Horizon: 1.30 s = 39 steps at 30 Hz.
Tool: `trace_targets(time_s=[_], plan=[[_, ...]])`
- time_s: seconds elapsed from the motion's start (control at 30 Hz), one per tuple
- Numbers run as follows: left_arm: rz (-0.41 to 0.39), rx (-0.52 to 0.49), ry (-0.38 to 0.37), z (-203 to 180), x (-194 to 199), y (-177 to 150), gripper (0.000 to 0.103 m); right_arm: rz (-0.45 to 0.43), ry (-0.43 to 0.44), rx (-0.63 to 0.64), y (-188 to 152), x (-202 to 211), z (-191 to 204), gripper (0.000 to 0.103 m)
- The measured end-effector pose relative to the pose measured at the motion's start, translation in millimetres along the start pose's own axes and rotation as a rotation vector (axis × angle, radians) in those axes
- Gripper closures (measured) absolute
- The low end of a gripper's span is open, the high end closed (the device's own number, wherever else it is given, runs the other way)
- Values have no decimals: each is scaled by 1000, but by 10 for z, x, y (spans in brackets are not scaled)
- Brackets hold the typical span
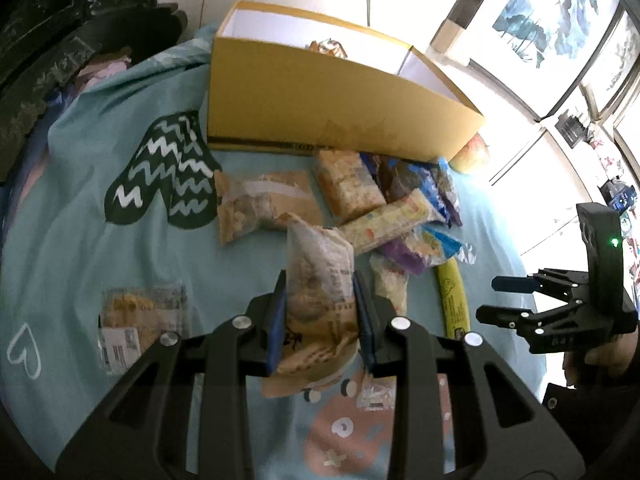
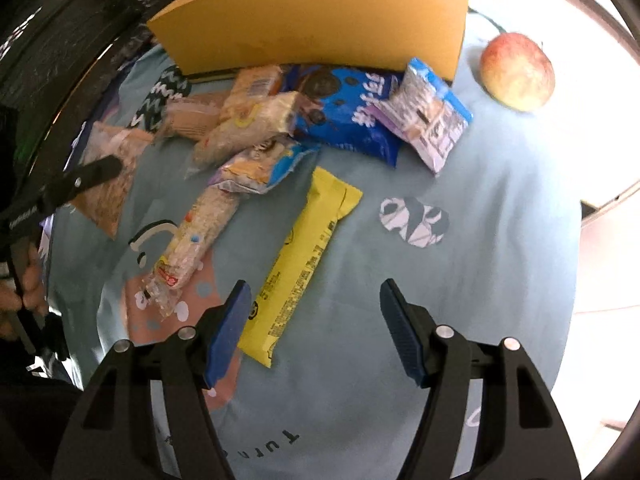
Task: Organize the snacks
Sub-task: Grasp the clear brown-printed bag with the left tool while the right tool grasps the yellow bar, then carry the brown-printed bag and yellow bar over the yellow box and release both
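Observation:
My left gripper [image 1: 320,312] is shut on a tan snack packet [image 1: 320,284] and holds it above the light blue cloth [image 1: 80,240]. A yellow cardboard box [image 1: 320,100] stands open behind a pile of snacks [image 1: 380,204]; one packet shows inside it. My right gripper [image 2: 316,324] is open and empty, low over the cloth, with a yellow bar packet [image 2: 300,260] just left of its middle. It also shows in the left wrist view [image 1: 504,296]. The blue cookie pack [image 2: 344,116] and a small blue-purple pack [image 2: 428,116] lie before the box [image 2: 312,20].
An apple [image 2: 518,72] lies right of the box. A clear packet [image 1: 136,320] lies alone at the cloth's left. A long rice-puff packet [image 2: 200,240] lies left of the yellow bar. Dark carved furniture [image 1: 48,40] stands at the far left.

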<state>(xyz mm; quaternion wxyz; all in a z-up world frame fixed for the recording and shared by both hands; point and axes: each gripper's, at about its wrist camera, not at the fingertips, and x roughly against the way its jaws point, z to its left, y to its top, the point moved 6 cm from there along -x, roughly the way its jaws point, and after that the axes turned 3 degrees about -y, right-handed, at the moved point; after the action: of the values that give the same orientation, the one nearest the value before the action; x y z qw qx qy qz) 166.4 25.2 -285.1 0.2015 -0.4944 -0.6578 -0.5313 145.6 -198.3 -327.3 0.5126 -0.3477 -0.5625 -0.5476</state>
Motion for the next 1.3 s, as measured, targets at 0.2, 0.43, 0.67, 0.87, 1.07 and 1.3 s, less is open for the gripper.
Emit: trace_targets(time_s=[0.2,0.43,0.67,0.87,1.07,1.3], plan=[[26,-18,9,-43,2,-103,73,53,-123,71,-137,-336,164,1],[22,-10,11,-2,46,-137,73,-28,-134,135,-167,-262,213,42],[47,-20,81,79,-102,-196,70,-7,-130,133,-139,-214,225,83],[30,-95,102,25,-59,-184,53,-52,-109,76,-55,21,193,83],[131,-149,151,96,-332,-409,62,-37,-94,-12,-137,100,-63,83],[68,-176,71,-88,-173,-339,74,-45,-69,5,-143,135,85,83]])
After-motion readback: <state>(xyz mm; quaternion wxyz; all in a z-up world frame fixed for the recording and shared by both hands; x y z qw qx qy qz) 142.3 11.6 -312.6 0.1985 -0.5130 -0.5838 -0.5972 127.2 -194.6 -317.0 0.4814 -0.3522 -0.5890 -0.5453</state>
